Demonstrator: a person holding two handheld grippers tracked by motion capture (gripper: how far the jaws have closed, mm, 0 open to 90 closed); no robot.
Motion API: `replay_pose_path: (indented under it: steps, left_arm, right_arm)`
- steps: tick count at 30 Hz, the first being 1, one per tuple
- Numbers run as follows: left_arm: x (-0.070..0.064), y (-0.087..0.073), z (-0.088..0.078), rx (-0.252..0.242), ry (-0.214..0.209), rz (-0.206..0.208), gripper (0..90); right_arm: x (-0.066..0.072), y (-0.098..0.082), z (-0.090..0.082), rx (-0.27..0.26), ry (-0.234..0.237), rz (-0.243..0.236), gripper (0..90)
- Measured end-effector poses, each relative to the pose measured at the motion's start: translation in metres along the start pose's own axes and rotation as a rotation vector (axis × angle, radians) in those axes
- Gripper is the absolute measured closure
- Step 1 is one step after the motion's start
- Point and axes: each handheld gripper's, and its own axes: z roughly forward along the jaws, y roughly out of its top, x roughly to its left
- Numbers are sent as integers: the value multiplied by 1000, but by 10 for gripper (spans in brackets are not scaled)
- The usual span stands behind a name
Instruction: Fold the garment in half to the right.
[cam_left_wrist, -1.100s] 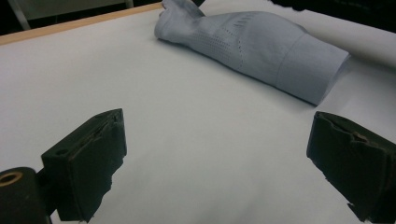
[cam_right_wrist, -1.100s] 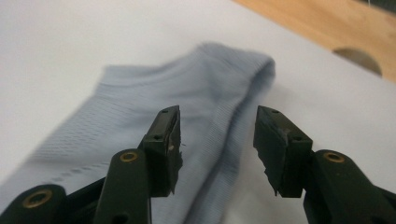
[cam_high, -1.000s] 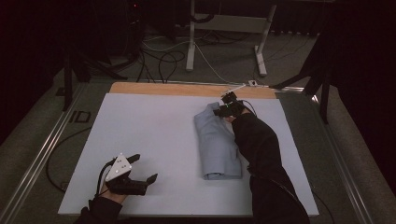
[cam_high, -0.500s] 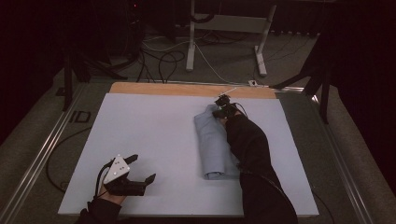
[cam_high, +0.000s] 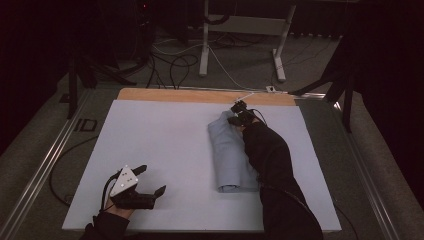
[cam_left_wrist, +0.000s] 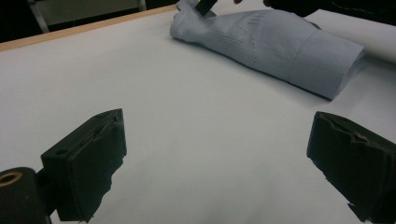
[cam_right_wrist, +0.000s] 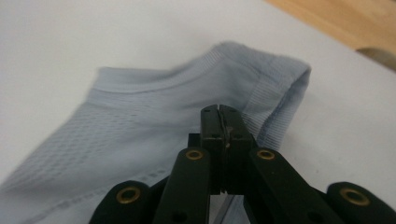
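A pale blue-grey folded garment of perforated mesh fabric lies on the white sheet-covered tabletop, right of centre, its length running from the near edge toward the far wooden strip. In the high view we see it folded into a long narrow bundle, the near end squared off and neat, the far end looser and slightly bunched. From the left gripper view we see the garment as a rounded roll with rows of small holes across the middle and a smoother, finer-knit band at the folded end. In the right gripper view we see the garment with a ribbed hem running along its upper edge and a doubled corner turned up at the right. At that far end we see the right gripper, borne by a dark-sleeved arm that lies along the garment's right side; its jaws have just closed and now stand pressed together, tips against the fabric, though we cannot tell whether any cloth is pinched between them. We see the left gripper resting near the front left of the tabletop, well apart from the garment, its jaws spread wide with nothing between them.
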Motion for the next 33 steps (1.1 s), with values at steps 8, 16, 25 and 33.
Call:
replay_pose_path:
  steps: [8, 16, 25, 33]
  left_arm:
    - [6, 1, -5, -11, -5, -21, 56]
    - [11, 0, -9, 7, -5, -36, 55]
    - [19, -8, -17, 16, 21, -46, 55]
    - [16, -8, -14, 15, 18, -32, 55]
  right_arm:
    - [20, -4, -37, -49, 36, -42, 900]
    - [50, -26, -65, -50, 107, -104, 900]
    - [101, -75, -101, -60, 210, -202, 900]
    - [117, -103, -103, -39, 265, -209, 900]
